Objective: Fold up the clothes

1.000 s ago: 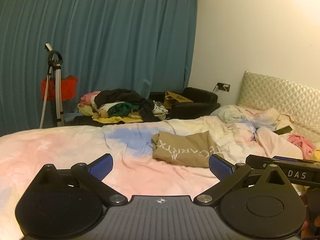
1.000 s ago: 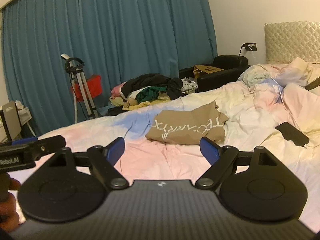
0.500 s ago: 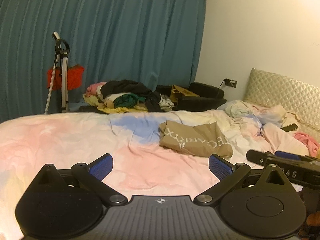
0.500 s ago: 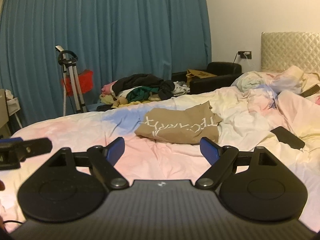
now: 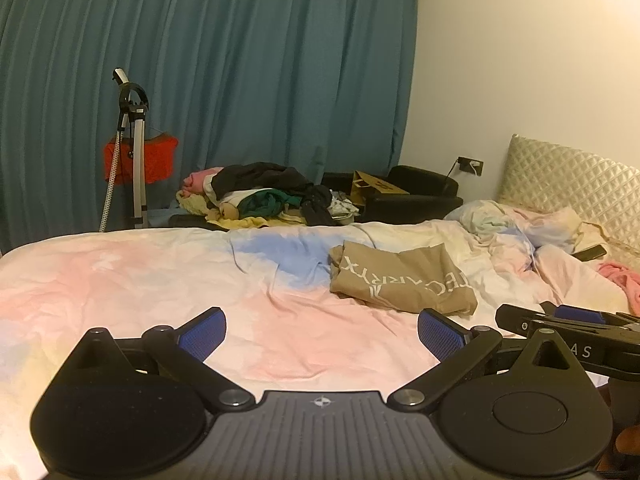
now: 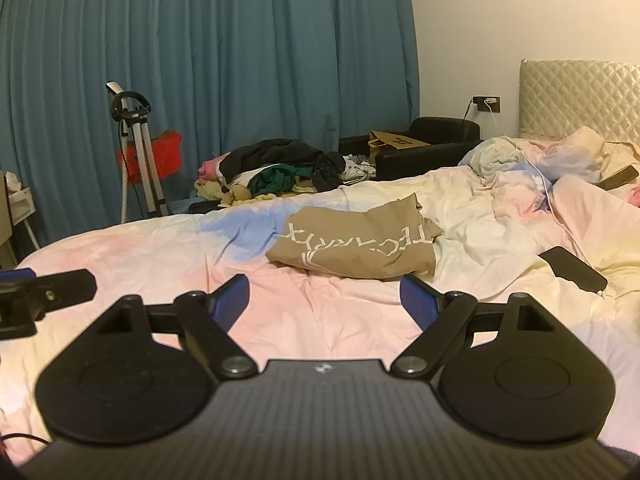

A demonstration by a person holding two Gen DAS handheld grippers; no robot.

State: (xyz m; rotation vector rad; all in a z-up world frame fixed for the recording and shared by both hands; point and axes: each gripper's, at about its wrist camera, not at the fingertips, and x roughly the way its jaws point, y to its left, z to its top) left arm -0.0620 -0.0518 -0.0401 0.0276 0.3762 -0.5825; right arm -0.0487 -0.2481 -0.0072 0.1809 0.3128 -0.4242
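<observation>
Left fingers (image 5: 202, 334): blue ribbed pads on black linkage arms are seen spread wide in the left wrist view; nothing is held between them by the left gripper (image 5: 322, 334).
Garment, left view: a tan shirt (image 5: 400, 280) is laid on the bed (image 5: 120, 280), ahead and right of the gripper, well apart from the pads. Its long axis is run from upper left to lower right; white block lettering is seen upside down.
Fabric: soft, creased, roughly folded into a lumpy rectangle; the bed sheet is wrinkled, in pastel pink, blue and cream.
Other tool: the right gripper (image 5: 560, 320) is seen at the right edge.
Right fingers (image 6: 416, 300): held spread, empty, on the right gripper (image 6: 324, 300).
Garment, right view: the shirt (image 6: 356, 244) is placed just beyond the pads, long axis nearly left to right.
Nearby: a flat black phone (image 6: 572, 268) is laid to the right; the left gripper (image 6: 44, 292) is seen at the left edge.
</observation>
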